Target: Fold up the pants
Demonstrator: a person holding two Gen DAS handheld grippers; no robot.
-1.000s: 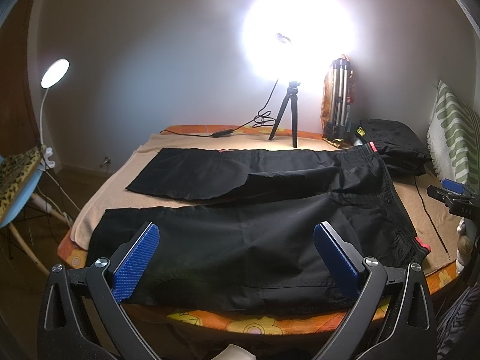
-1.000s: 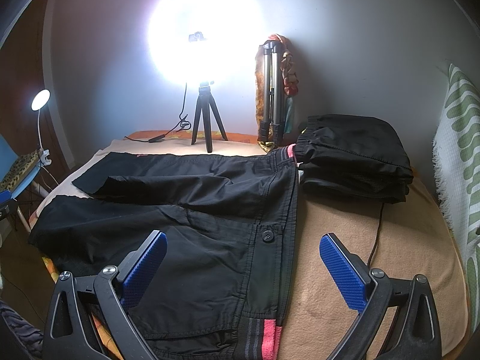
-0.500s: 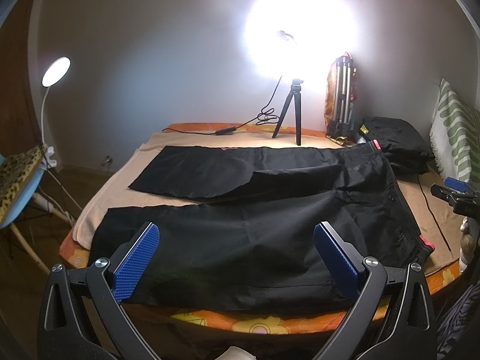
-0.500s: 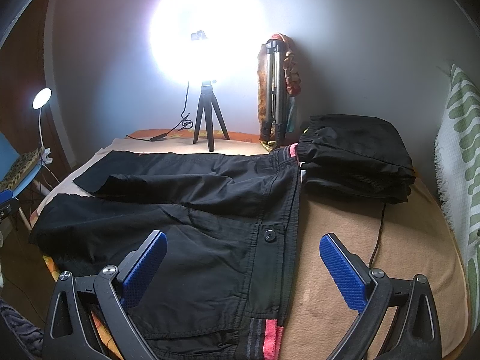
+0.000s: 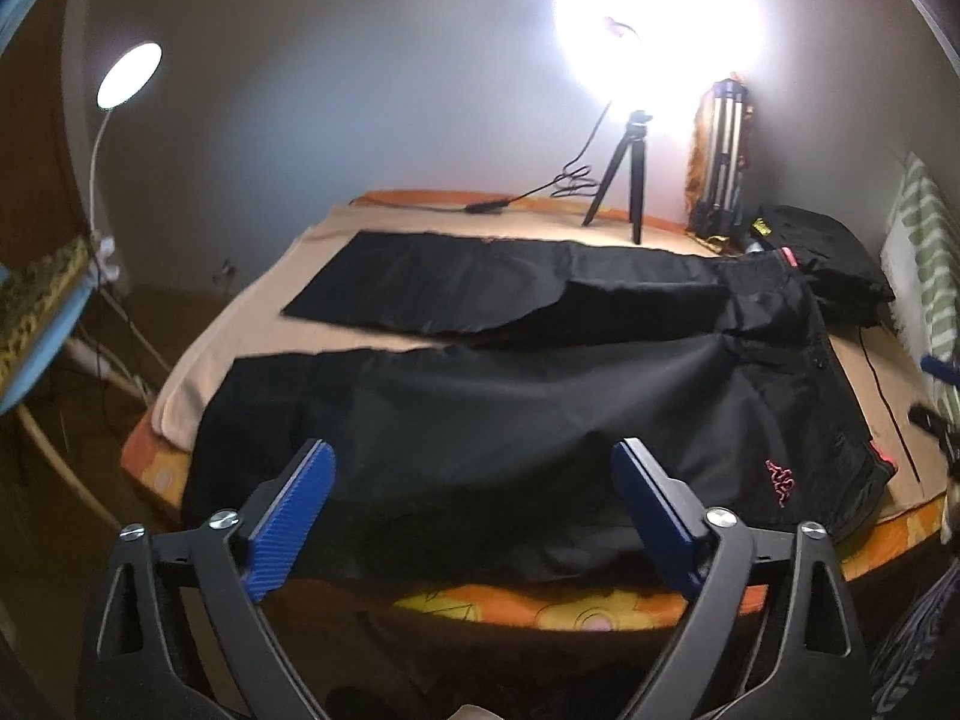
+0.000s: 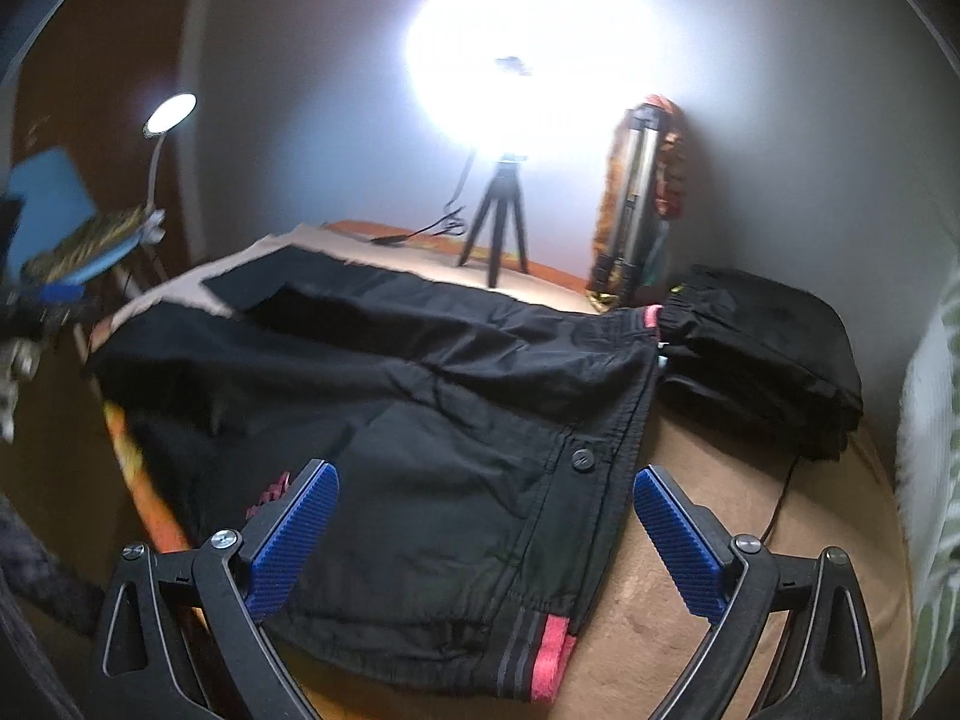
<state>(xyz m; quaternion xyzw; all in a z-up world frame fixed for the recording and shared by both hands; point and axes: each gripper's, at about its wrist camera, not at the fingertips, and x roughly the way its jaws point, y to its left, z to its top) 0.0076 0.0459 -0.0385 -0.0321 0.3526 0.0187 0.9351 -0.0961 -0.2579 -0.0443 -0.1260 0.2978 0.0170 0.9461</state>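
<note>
Black pants (image 5: 540,396) lie flat on the bed, legs to the left, waistband with pink stripes to the right (image 6: 549,657). The two legs are spread apart. My left gripper (image 5: 471,468) is open and empty, above the near leg at the bed's front edge. My right gripper (image 6: 486,492) is open and empty, above the waist part (image 6: 480,456) near the snap button (image 6: 582,459). The right gripper's tip also shows at the right edge of the left wrist view (image 5: 939,369).
A beige blanket (image 6: 708,540) covers the bed. A folded black garment pile (image 6: 762,354) lies beyond the waistband. A ring light on a small tripod (image 5: 630,180), a folded tripod (image 5: 723,168) and a cable (image 5: 882,390) stand at the back. A lamp and chair (image 5: 48,276) are left.
Both grippers have moved closer and lower over the pants; the views tilted and blurred. Both stay open. The pants have not moved.
</note>
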